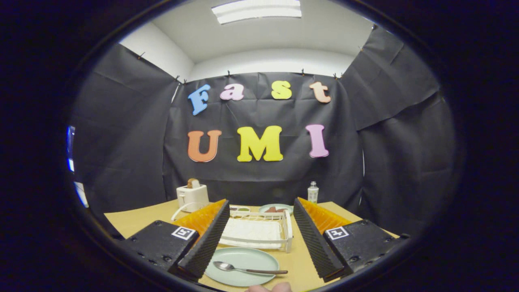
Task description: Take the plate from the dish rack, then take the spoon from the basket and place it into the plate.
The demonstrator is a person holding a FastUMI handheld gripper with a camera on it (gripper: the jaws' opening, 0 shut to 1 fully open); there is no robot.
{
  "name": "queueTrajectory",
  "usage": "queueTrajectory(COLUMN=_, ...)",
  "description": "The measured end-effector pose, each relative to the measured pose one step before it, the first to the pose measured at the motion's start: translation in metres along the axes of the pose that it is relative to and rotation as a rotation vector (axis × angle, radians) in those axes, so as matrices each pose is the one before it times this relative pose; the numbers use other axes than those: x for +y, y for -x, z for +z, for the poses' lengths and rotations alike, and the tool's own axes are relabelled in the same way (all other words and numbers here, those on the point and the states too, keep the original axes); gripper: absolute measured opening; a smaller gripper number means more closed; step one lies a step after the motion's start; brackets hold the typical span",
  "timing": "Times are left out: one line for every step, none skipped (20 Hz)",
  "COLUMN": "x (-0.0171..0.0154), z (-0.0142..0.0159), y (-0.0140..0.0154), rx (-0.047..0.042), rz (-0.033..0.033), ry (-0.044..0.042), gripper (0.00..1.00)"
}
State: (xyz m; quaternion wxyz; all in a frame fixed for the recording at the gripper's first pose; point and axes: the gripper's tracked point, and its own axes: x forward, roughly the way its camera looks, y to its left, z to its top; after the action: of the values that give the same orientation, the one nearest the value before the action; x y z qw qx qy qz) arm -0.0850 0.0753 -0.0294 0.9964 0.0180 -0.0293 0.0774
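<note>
A pale green plate (243,265) lies flat on the tan table, low between my fingers. A metal spoon (247,269) rests across it, bowl to the left and handle pointing right. My gripper (259,243) is open and raised above the plate, with nothing between its fingers. Just beyond the plate stands the white wire dish rack (259,231) with a white tray in it. I cannot pick out the basket.
A white toaster (192,196) with bread in it stands at the back left. A second green plate (275,209) with dark food lies behind the rack, and a small bottle (312,192) stands at the back right. Fingertips of a person (269,288) show below the plate.
</note>
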Motion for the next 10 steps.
queueTrajectory(x=0.00305, z=-0.00034, y=0.00129, rx=0.00013, rz=0.00849, ry=-0.00067, gripper=1.00)
queueTrajectory(x=0.00174, z=-0.00056, y=0.00056, rx=0.00262, rz=0.01342, ry=0.00009, gripper=1.00)
queueTrajectory(x=-0.00170, z=-0.00289, y=-0.00192, rx=0.00781, rz=0.00716, ry=-0.00056, gripper=1.00)
queueTrajectory(x=-0.00290, z=-0.00424, y=-0.00071, rx=0.01566, rz=-0.00401, ry=-0.00819, gripper=1.00)
queueTrajectory(x=-0.00080, z=-0.00342, y=0.00008, rx=0.00849, rz=0.00283, ry=-0.01137, gripper=1.00)
queueTrajectory(x=0.00128, z=-0.00081, y=-0.00096, rx=0.00429, rz=0.00399, ry=-0.01100, gripper=1.00)
queueTrajectory(x=-0.00039, z=-0.00334, y=-0.00074, rx=0.00724, rz=0.00066, ry=-0.00240, gripper=1.00)
queueTrajectory(x=-0.00051, z=-0.00113, y=-0.00092, rx=0.00363, rz=-0.00119, ry=-0.00017, gripper=1.00)
queueTrajectory(x=-0.00105, z=-0.00030, y=-0.00013, rx=0.00030, rz=-0.00169, ry=0.00326, gripper=1.00)
queueTrajectory(x=0.00066, z=0.00133, y=-0.00017, rx=-0.00381, rz=0.00068, ry=0.00530, gripper=1.00)
